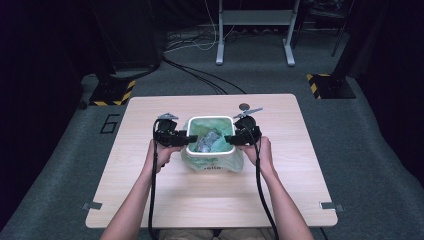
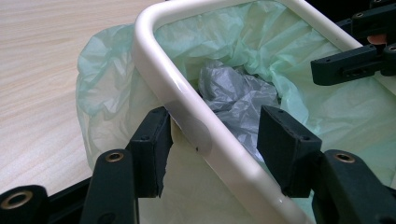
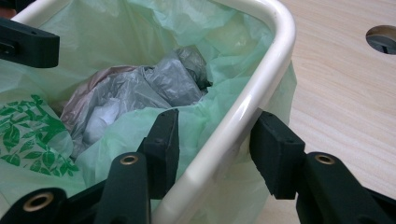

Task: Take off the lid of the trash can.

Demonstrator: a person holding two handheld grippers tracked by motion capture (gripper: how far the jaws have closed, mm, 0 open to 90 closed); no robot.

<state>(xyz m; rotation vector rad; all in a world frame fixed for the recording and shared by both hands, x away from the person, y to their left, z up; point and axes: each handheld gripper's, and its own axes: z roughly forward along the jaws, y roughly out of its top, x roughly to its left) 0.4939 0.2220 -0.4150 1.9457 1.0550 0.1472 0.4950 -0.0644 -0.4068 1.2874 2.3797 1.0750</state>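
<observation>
High view is showing a small white plastic bin (image 1: 210, 120) lined with a pale green plastic bag (image 1: 212, 162), sitting mid-way on the light wooden desk (image 1: 150, 200). Going left to right: the left claw (image 1: 186, 139) is straddling the bin's left rim with bag film between, one pad looking like it's touching, the other sitting clear. Crumpled grey plastic (image 2: 236, 100) is lying inside. The right claw (image 1: 231, 140) is straddling the right rim, pads apart too.
</observation>
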